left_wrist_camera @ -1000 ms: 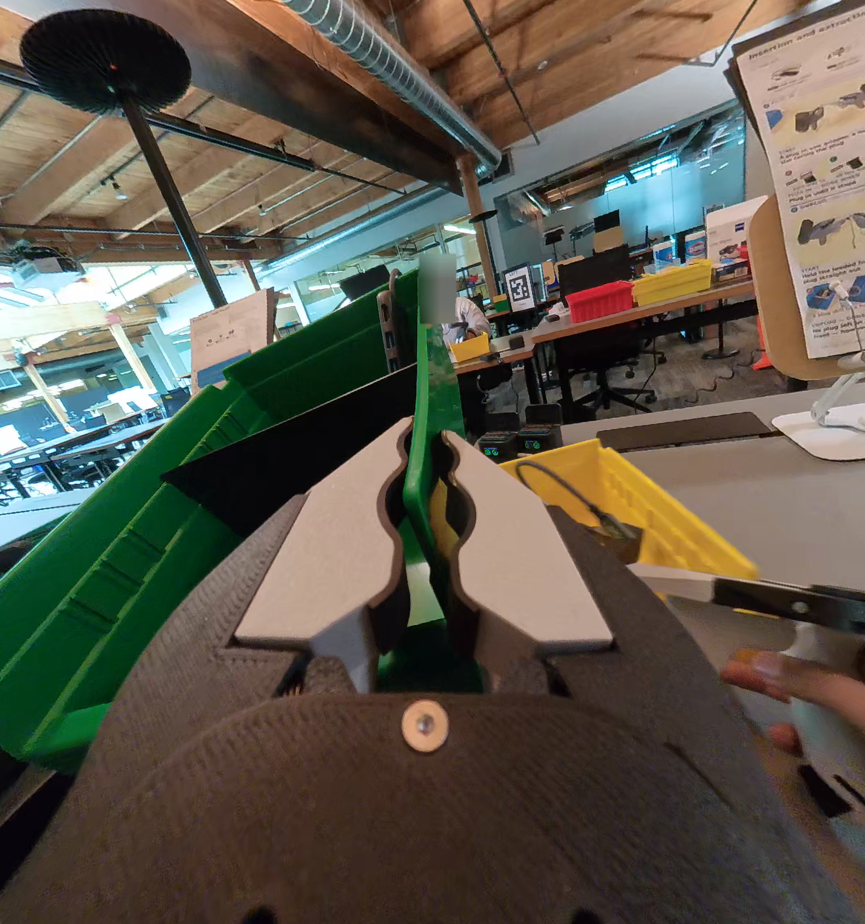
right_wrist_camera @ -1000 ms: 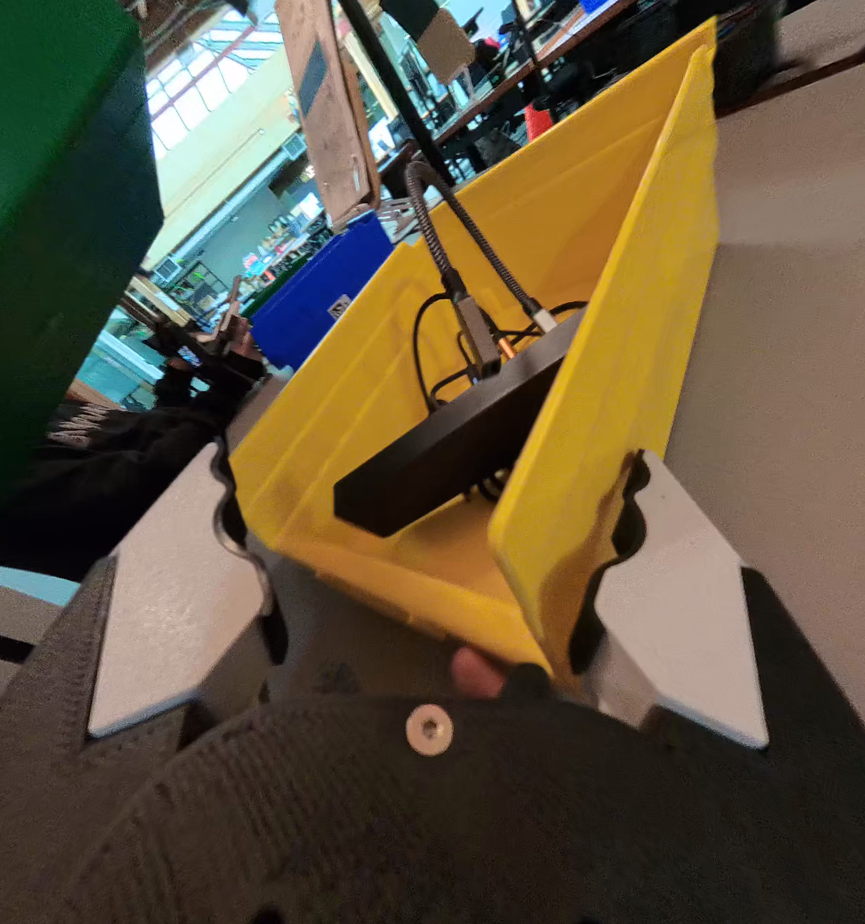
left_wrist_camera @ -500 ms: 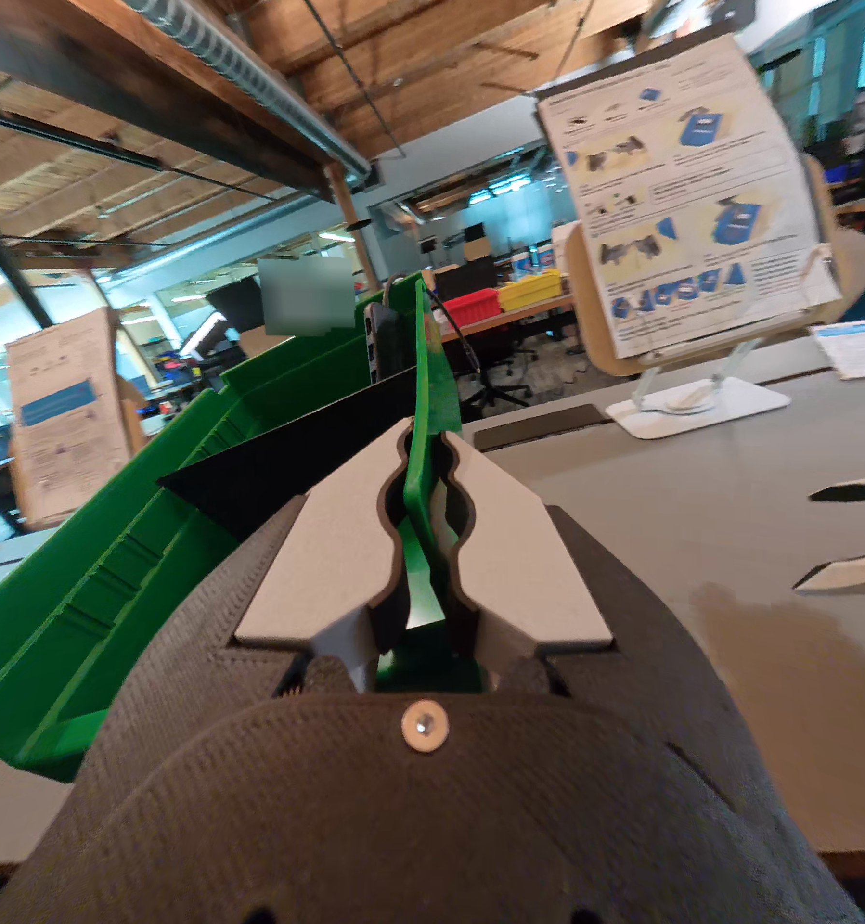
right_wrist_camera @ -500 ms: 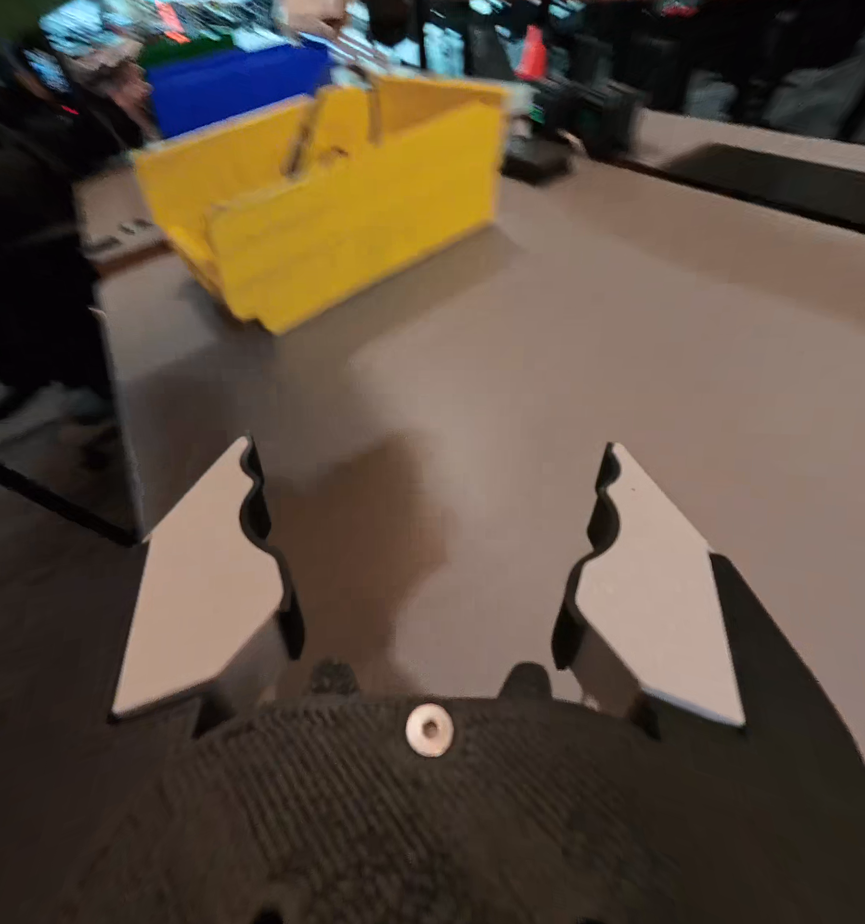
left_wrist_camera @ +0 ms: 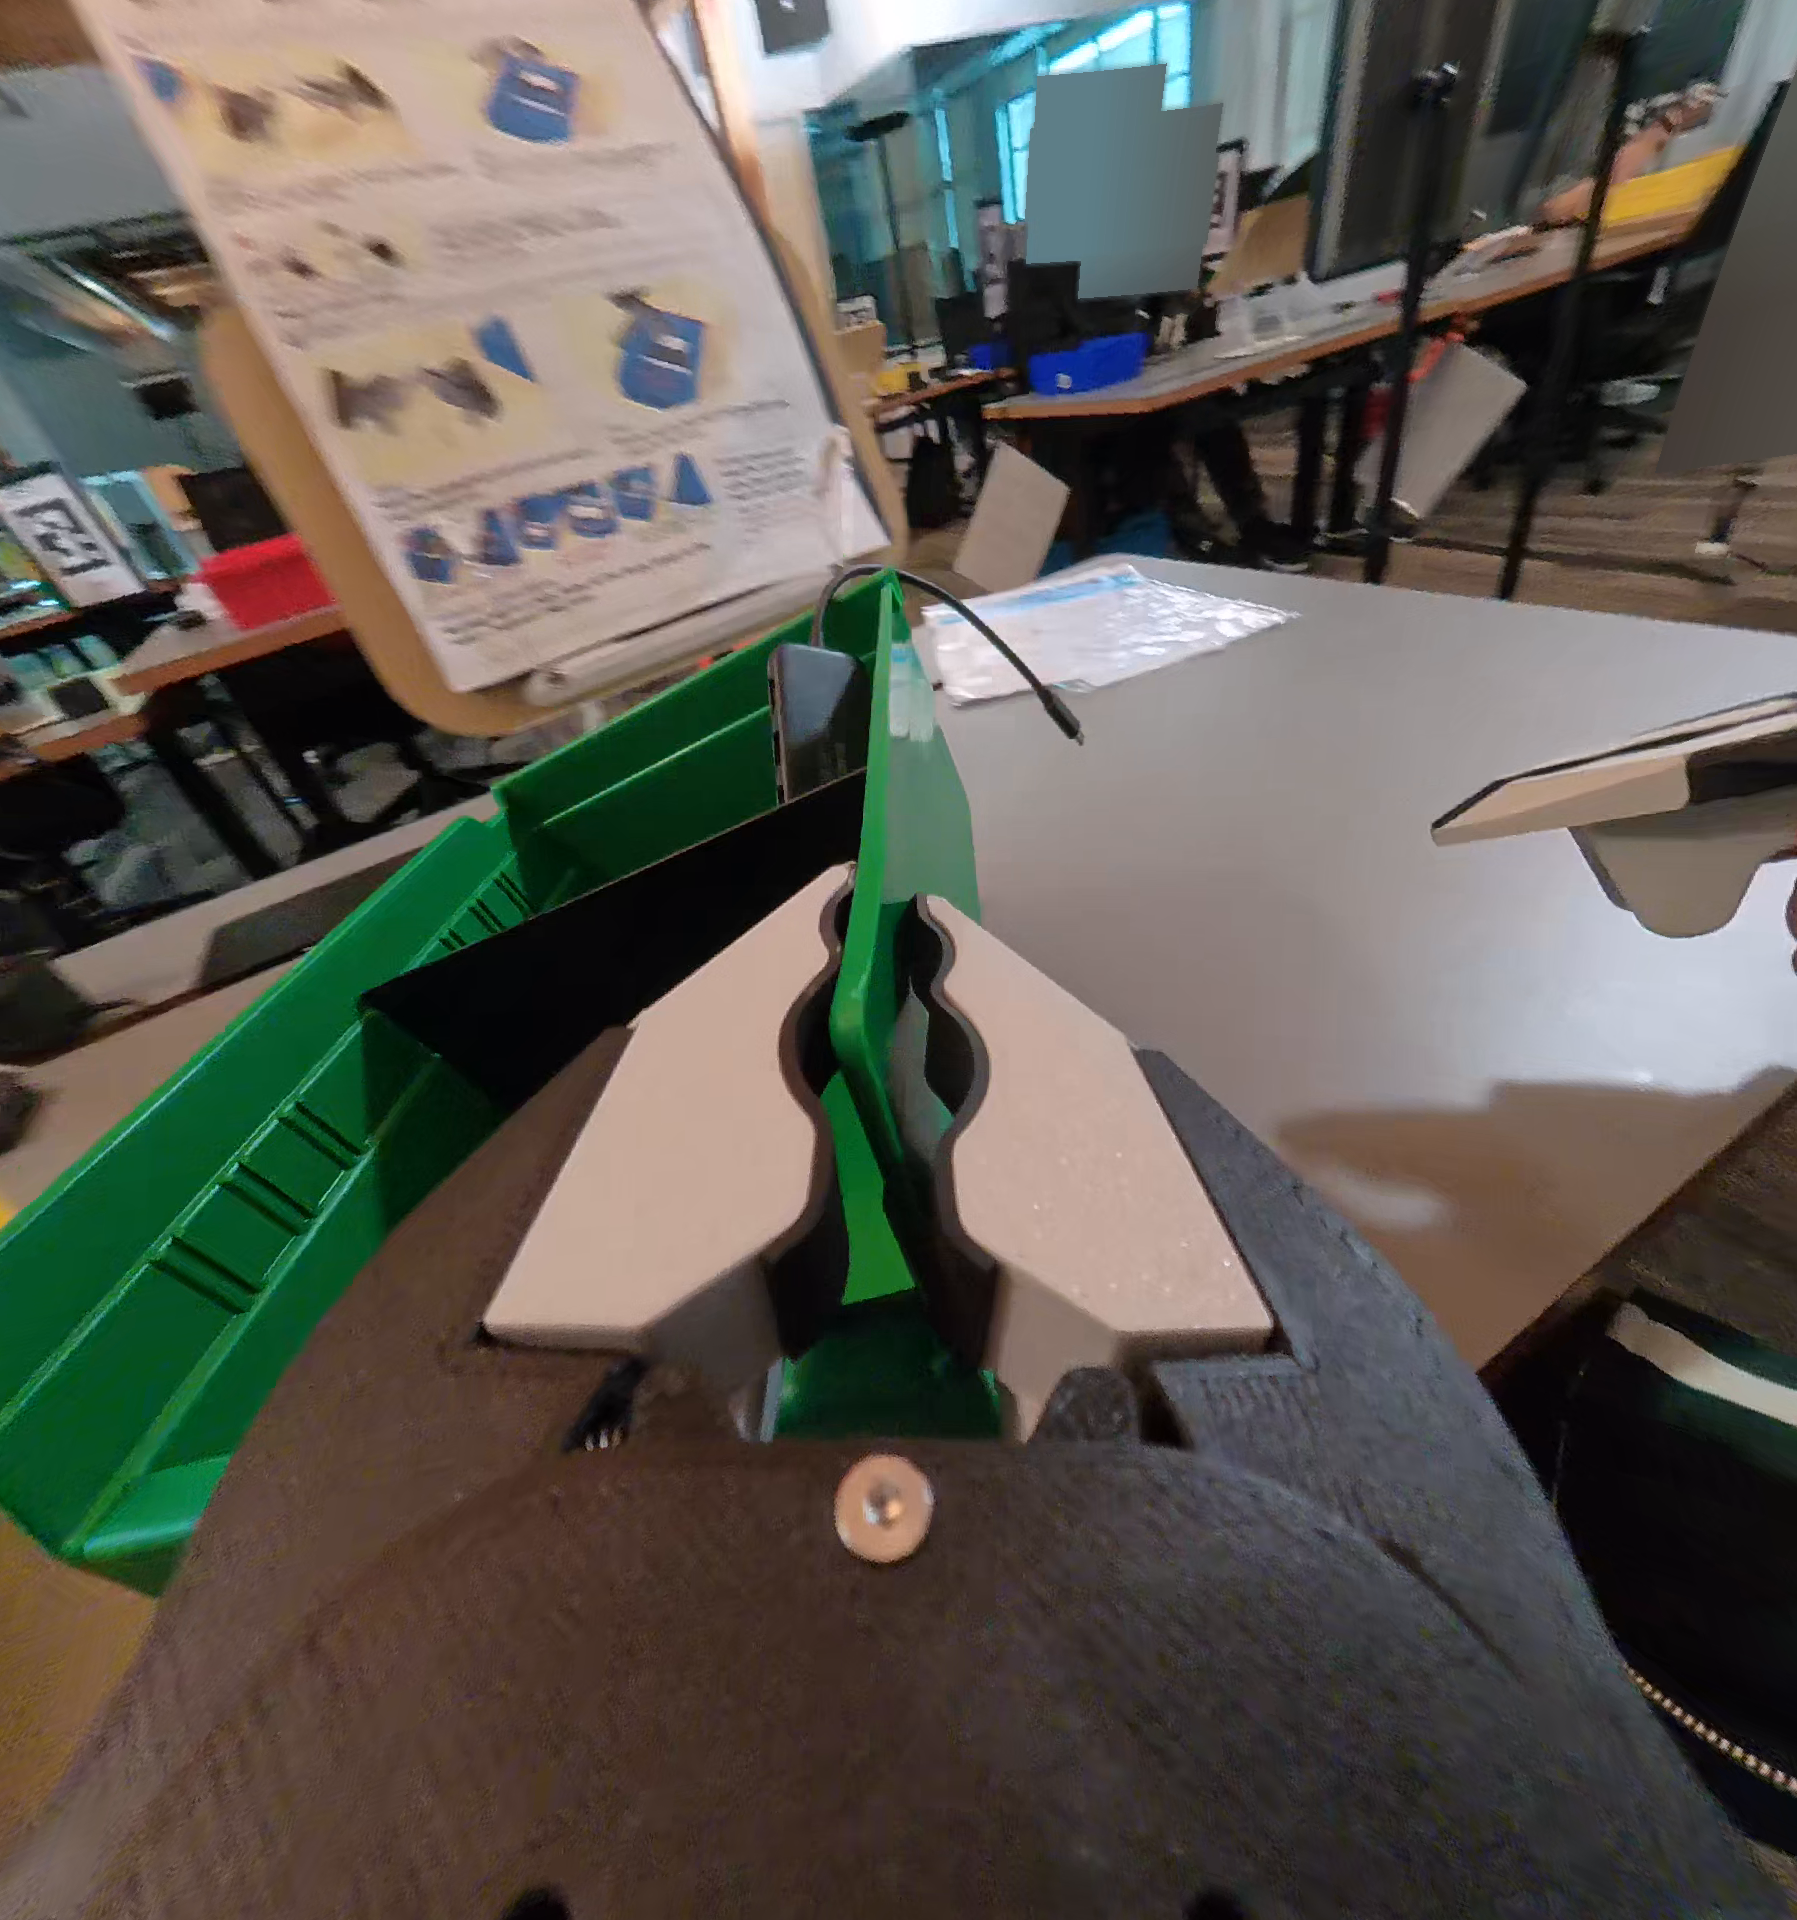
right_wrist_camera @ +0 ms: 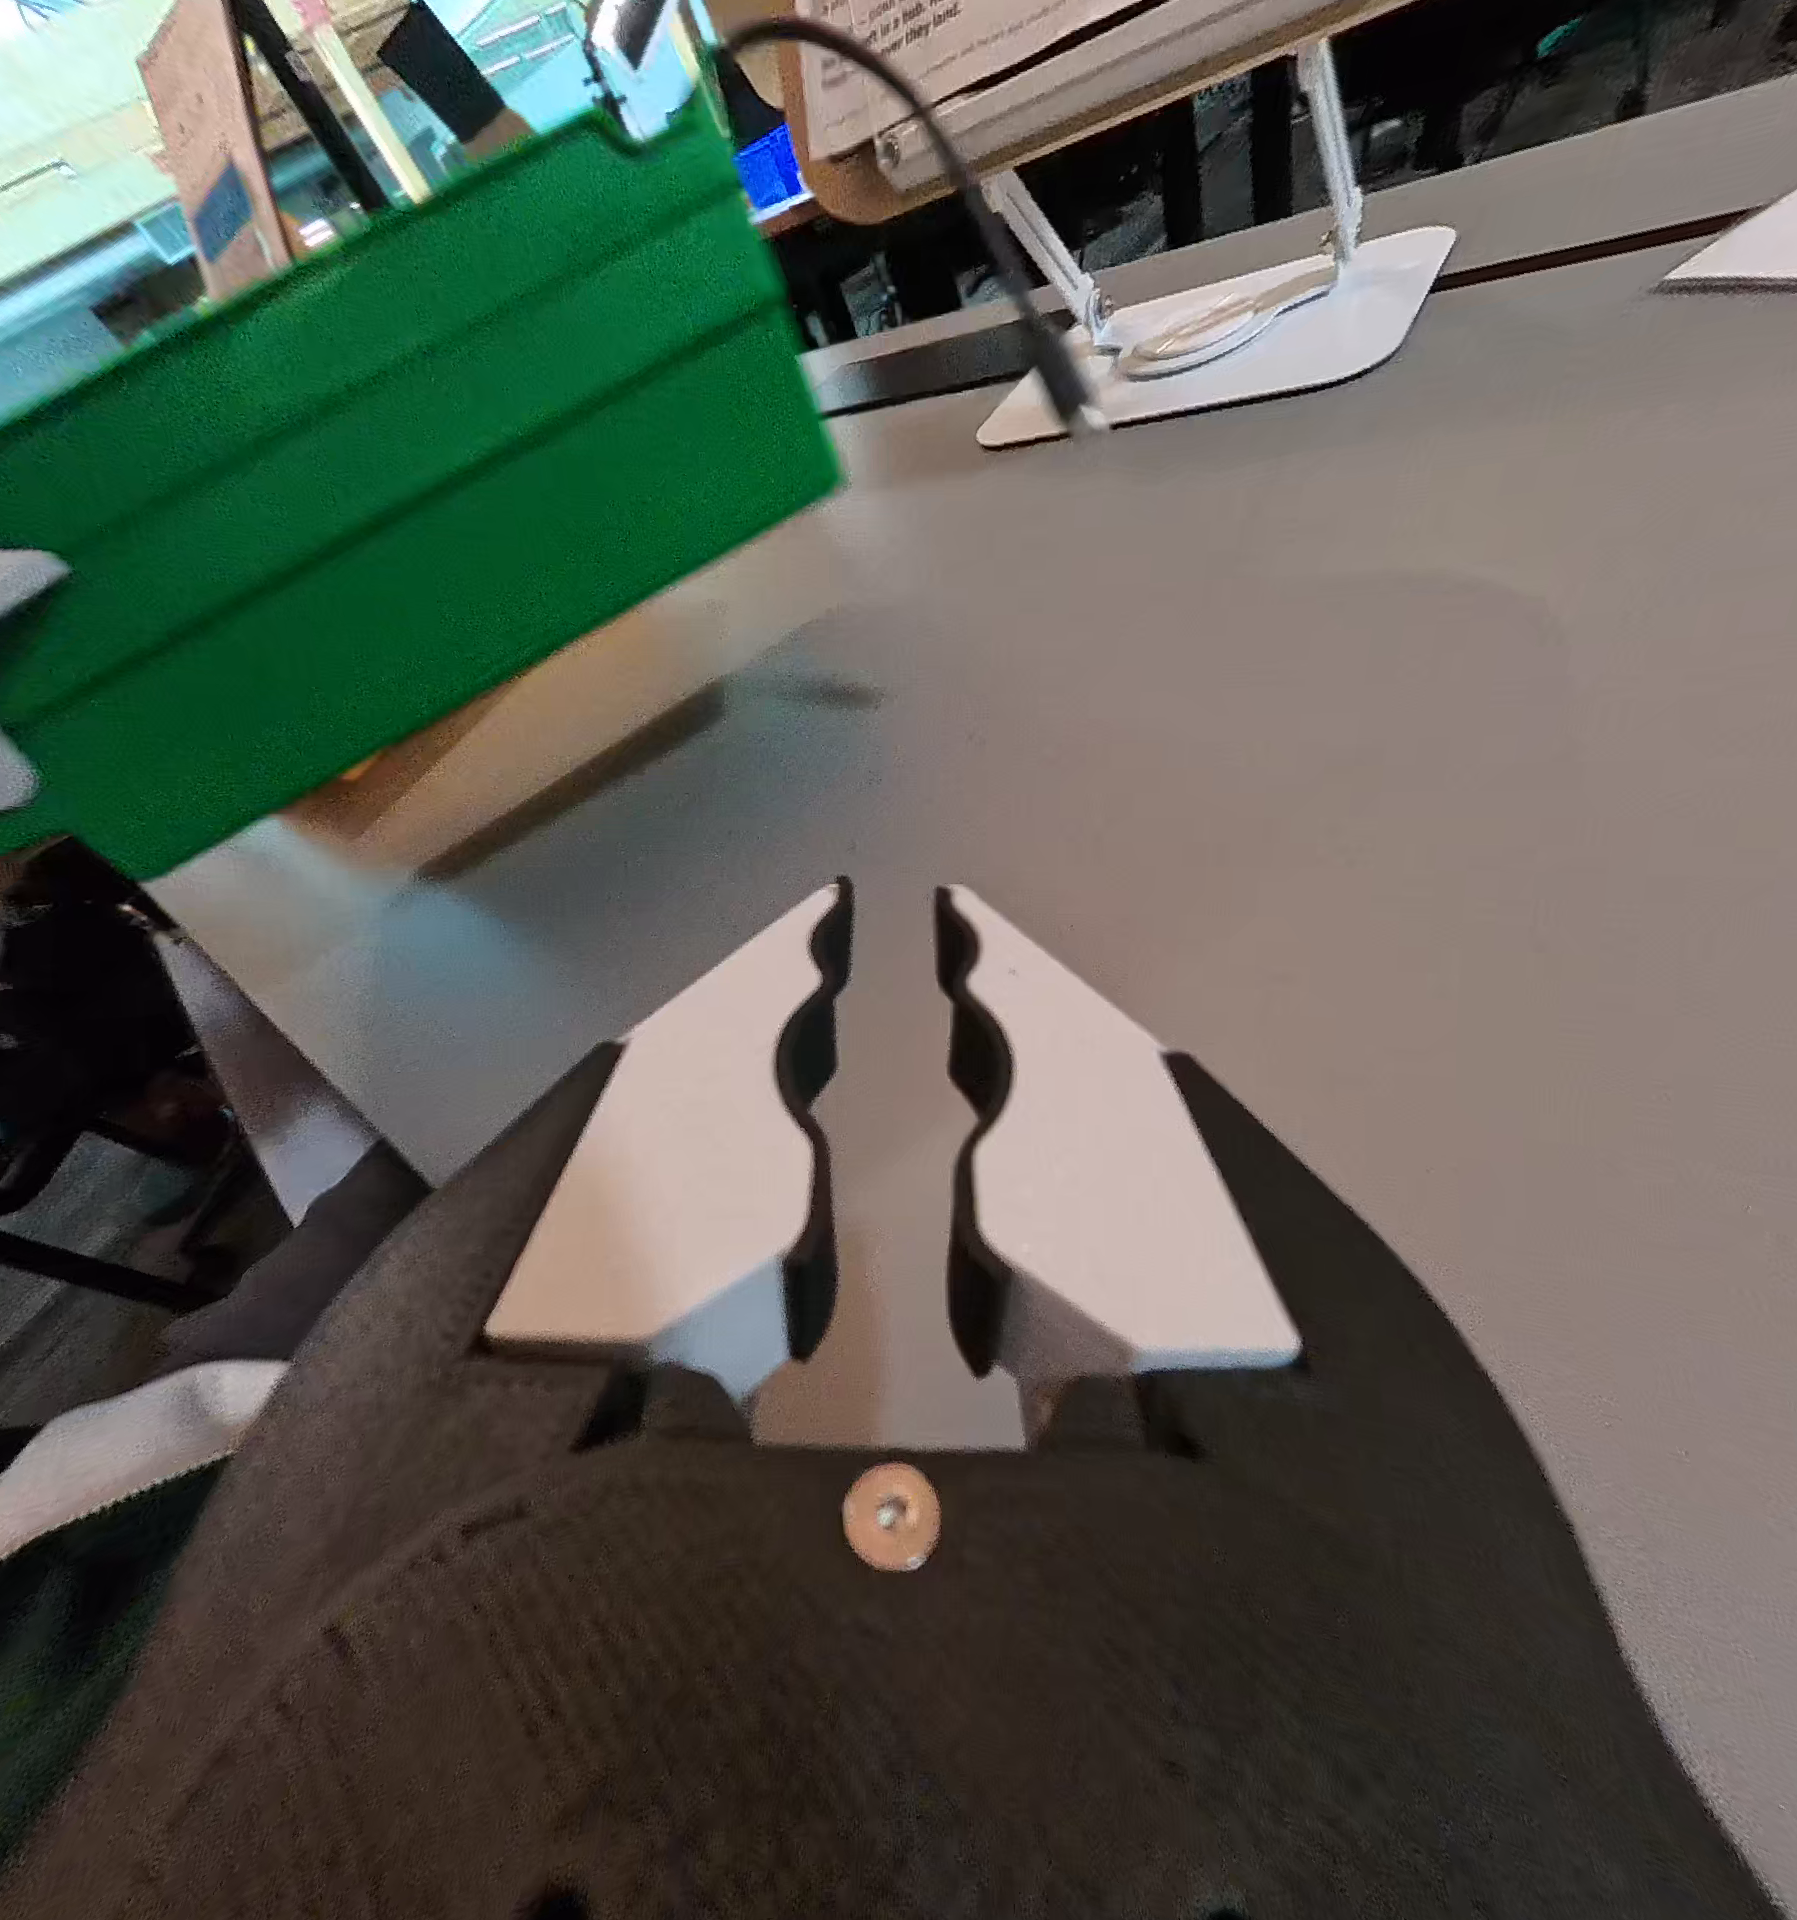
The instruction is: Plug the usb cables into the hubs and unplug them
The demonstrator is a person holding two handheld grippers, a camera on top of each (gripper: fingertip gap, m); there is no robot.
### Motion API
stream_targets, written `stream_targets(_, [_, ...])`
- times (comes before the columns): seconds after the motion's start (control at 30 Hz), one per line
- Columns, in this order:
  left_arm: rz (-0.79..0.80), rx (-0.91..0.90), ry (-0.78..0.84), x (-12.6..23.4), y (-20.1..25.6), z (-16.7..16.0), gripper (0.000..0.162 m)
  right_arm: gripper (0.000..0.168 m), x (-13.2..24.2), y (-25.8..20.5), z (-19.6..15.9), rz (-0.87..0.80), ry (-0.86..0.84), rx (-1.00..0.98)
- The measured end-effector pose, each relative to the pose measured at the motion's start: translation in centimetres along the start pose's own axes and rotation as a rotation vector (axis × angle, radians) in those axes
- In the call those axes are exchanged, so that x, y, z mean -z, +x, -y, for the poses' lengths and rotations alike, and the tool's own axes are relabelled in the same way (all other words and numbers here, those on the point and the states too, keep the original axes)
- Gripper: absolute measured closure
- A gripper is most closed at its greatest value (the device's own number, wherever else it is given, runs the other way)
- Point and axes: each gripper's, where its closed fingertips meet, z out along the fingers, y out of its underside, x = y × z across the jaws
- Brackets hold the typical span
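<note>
Left gripper (left_wrist_camera: pixel 878 914): my fingers are clamped on the right side wall of the green bin (left_wrist_camera: pixel 250 1174), which I hold tilted above the grey table (left_wrist_camera: pixel 1341 831).

Bin contents: a black divider panel (left_wrist_camera: pixel 613 956) across the middle; behind it a dark hub (left_wrist_camera: pixel 816 717) stands against the far end, its thin black cable (left_wrist_camera: pixel 987 634) arching over the rim with the plug hanging free.

Right gripper (right_wrist_camera: pixel 892 904): my fingers are nearly together with a narrow gap, holding nothing, low over the table to the right of the bin.

Instruction board on a white stand (right_wrist_camera: pixel 1237 312): behind the bin.
</note>
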Motion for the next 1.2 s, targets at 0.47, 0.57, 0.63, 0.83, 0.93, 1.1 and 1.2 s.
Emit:
stream_targets(0.47, [-0.196, 0.042, -0.103, -8.4, 8.4, -6.2, 0.161, 0.143, 6.5, 1.9, -2.7, -0.112, 0.038, -0.146])
stream_targets(0.57, [-0.248, 0.109, -0.05, -8.2, 8.3, -5.2, 0.147, 0.141, 7.0, 2.0, -2.8, -0.133, 0.044, -0.146])
stream_targets(0.63, [-0.275, 0.112, 0.015, -7.4, 7.7, -3.7, 0.121, 0.139, 7.1, 2.1, -3.1, -0.151, 0.03, -0.13])
stream_targets(0.83, [0.057, 0.204, 0.065, -5.7, -4.8, -2.9, 0.094, 0.121, 6.8, 2.5, -3.6, -0.192, 0.01, -0.115])
stream_targets(0.93, [0.237, 0.197, -0.116, -5.8, -10.9, -8.1, 0.08, 0.121, 6.3, 2.3, -3.6, -0.178, 0.005, -0.117])
stream_targets(1.1, [0.166, 0.339, -0.349, -6.5, -10.6, -14.0, 0.096, 0.114, 5.3, 2.3, -3.2, -0.17, 0.006, -0.113])
stream_targets(1.2, [0.095, 0.461, -0.282, -6.2, -8.2, -12.8, 0.093, 0.111, 4.7, 1.8, -3.0, -0.139, 0.003, -0.103])
